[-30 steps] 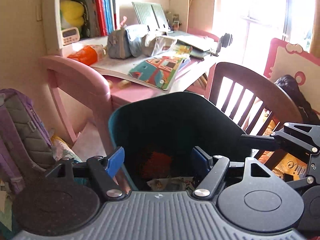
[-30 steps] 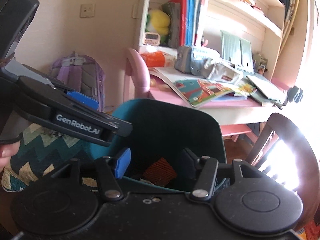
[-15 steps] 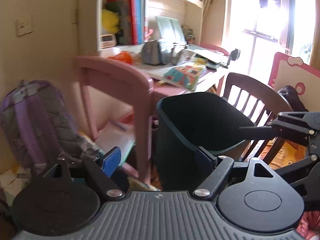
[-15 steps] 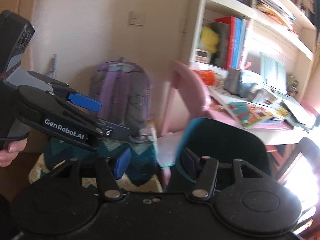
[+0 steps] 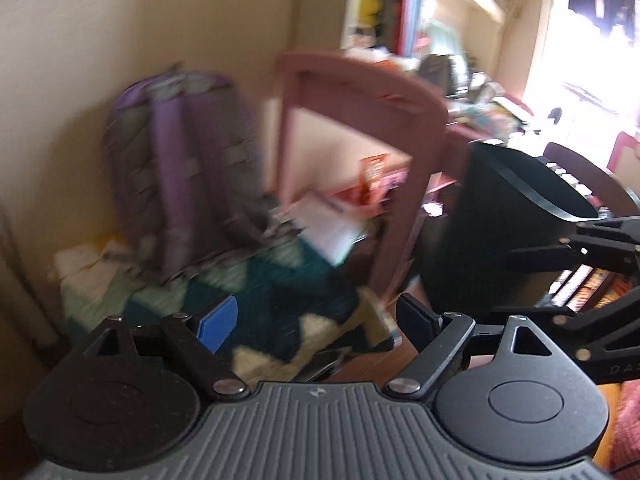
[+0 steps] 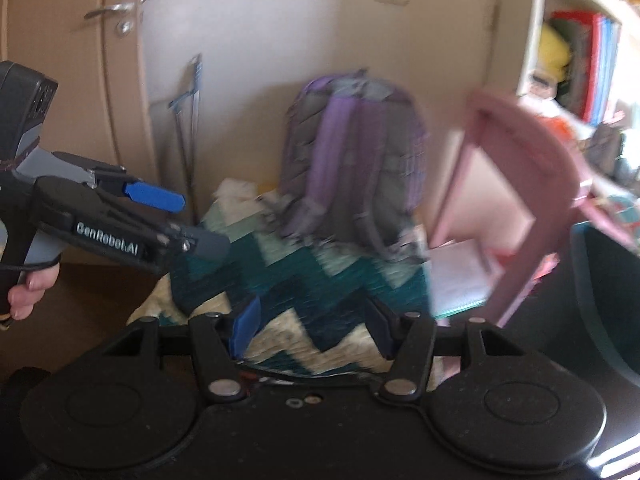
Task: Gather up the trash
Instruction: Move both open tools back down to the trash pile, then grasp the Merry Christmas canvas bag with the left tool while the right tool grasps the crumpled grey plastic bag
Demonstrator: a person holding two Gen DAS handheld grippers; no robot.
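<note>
The dark teal trash bin [image 5: 500,220] stands on the floor at the right of the left wrist view; its rim shows at the right edge of the right wrist view [image 6: 600,280]. My left gripper [image 5: 316,320] is open and empty, low over a teal zigzag rug [image 5: 280,304]. It also shows at the left of the right wrist view [image 6: 192,220]. My right gripper [image 6: 312,336] is open and empty above the same rug [image 6: 304,280]. Papers and a red wrapper [image 5: 372,176] lie under the pink desk. Both views are blurred.
A purple backpack [image 5: 180,168] leans on the wall behind the rug. The pink desk leg [image 5: 412,184] stands between backpack and bin. A wooden chair [image 5: 580,172] is behind the bin. A door [image 6: 72,80] is at the far left.
Both grippers have swung left and down, away from the bin's opening. The bin has slid to the right edge of both views; backpack and rug now fill the middle.
</note>
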